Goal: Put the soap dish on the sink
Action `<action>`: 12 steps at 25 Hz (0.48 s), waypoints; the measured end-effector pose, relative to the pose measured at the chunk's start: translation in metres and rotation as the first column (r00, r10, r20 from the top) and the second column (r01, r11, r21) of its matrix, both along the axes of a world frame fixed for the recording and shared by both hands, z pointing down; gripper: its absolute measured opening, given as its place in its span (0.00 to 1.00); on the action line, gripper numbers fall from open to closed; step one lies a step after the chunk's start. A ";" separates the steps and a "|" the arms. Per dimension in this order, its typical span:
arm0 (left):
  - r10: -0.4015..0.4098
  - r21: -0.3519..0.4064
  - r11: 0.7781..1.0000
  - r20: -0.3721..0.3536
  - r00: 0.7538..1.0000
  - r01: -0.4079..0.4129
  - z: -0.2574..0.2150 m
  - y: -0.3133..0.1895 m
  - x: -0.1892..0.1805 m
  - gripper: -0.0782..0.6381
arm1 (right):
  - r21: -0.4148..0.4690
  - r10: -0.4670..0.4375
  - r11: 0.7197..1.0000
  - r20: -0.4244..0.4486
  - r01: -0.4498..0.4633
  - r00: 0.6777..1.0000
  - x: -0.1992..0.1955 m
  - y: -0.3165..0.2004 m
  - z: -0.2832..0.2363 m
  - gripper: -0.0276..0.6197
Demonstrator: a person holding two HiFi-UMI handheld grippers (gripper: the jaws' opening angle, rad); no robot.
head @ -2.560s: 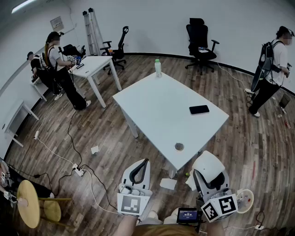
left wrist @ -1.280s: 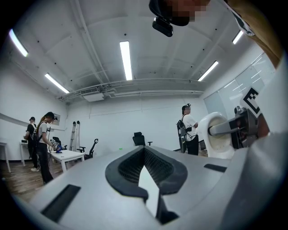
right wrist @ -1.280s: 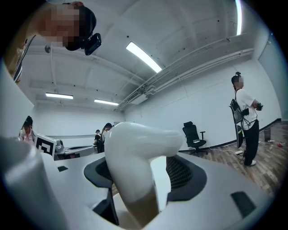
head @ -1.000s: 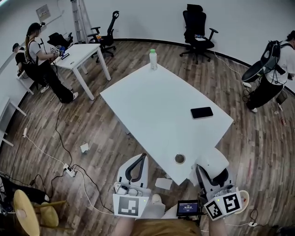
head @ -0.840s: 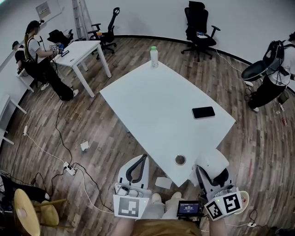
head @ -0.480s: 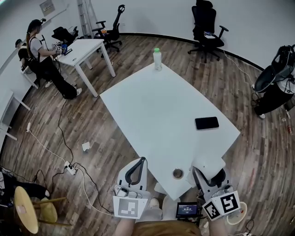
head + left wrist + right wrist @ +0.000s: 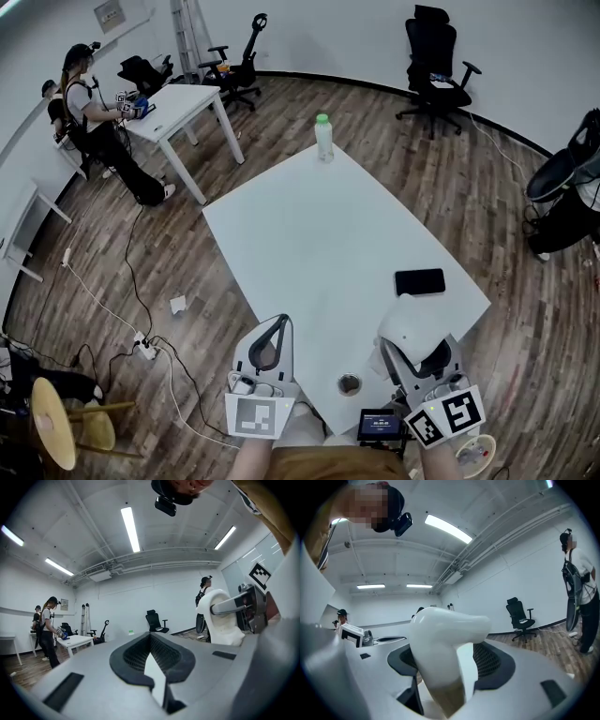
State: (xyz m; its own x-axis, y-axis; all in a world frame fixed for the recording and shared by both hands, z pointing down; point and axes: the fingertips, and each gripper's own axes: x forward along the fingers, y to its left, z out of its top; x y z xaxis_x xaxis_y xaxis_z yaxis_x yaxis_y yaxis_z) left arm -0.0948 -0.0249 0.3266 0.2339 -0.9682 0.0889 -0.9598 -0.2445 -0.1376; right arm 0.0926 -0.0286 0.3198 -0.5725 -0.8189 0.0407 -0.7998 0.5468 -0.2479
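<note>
Two pairs of fingers, two states. Right gripper [image 7: 457, 670]: jaws clamped on the lower edge of a white glossy soap dish [image 7: 443, 630], dark ribbed pads either side of it. Left gripper [image 7: 152, 660]: jaws pressed together, nothing between them.

Task thing is already in hand, so it lies at the right fingertips, not out in the room. It rises up and forward out of the jaws, and its top lip bends toward the right of the right gripper view. Long axis looks roughly upright from the grip, though in the head view the dish [image 7: 411, 323] reads as a broad rounded slab across the gripper, so I can't call it firmly.

Outward: both grippers are held level, side by side, at the near corner of a white rectangular table [image 7: 309, 234]. On it sit a small dark round cap-like thing [image 7: 349, 383] just ahead, between the two grippers, a flat black phone [image 7: 419, 281] beyond the right one, and a clear green-capped bottle [image 7: 323, 138] at the far corner.

No sink shows in any view, so which way the dish must travel can't be told. Right hand carries; left is free.
</note>
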 end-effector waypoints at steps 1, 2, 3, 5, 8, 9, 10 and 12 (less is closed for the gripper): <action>0.002 0.001 1.000 0.003 1.000 -0.002 0.000 -0.004 0.002 0.12 | -0.002 -0.001 1.000 0.006 0.001 1.000 0.001 -0.005 0.001 0.54; 0.005 0.000 1.000 0.008 1.000 -0.005 0.002 -0.008 0.003 0.12 | -0.006 0.000 1.000 0.007 0.000 1.000 0.002 -0.009 0.002 0.54; 0.010 -0.004 1.000 0.013 1.000 -0.010 0.003 -0.012 0.004 0.12 | -0.010 0.002 1.000 0.008 -0.002 1.000 0.002 -0.014 0.004 0.54; 0.023 -0.010 1.000 0.018 1.000 -0.023 0.006 -0.022 0.002 0.12 | -0.020 0.012 1.000 0.016 -0.012 1.000 -0.001 -0.023 0.007 0.54; 0.038 -0.013 0.999 -0.007 0.999 -0.038 0.010 -0.039 -0.008 0.12 | -0.032 0.027 0.999 0.020 -0.026 0.999 -0.012 -0.037 0.013 0.54; 0.043 -0.019 0.999 -0.014 0.999 -0.043 0.013 -0.044 -0.010 0.12 | -0.035 0.031 0.999 0.018 -0.030 0.999 -0.015 -0.041 0.015 0.54; 0.049 -0.028 0.998 -0.017 0.999 -0.049 0.017 -0.049 -0.010 0.12 | -0.040 0.035 0.999 0.019 -0.035 0.999 -0.016 -0.045 0.018 0.54; 0.067 -0.041 0.997 -0.016 0.998 -0.067 0.022 -0.059 -0.008 0.12 | -0.055 0.043 0.998 0.038 -0.041 0.998 -0.016 -0.053 0.022 0.54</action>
State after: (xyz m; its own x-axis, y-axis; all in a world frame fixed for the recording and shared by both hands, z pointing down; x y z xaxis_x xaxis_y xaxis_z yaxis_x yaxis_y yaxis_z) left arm -0.1028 -0.0841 0.3483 0.2995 -0.9459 0.1249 -0.9430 -0.3134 -0.1122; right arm 0.0767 -0.0813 0.3414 -0.5400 -0.8392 0.0641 -0.8107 0.4982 -0.3074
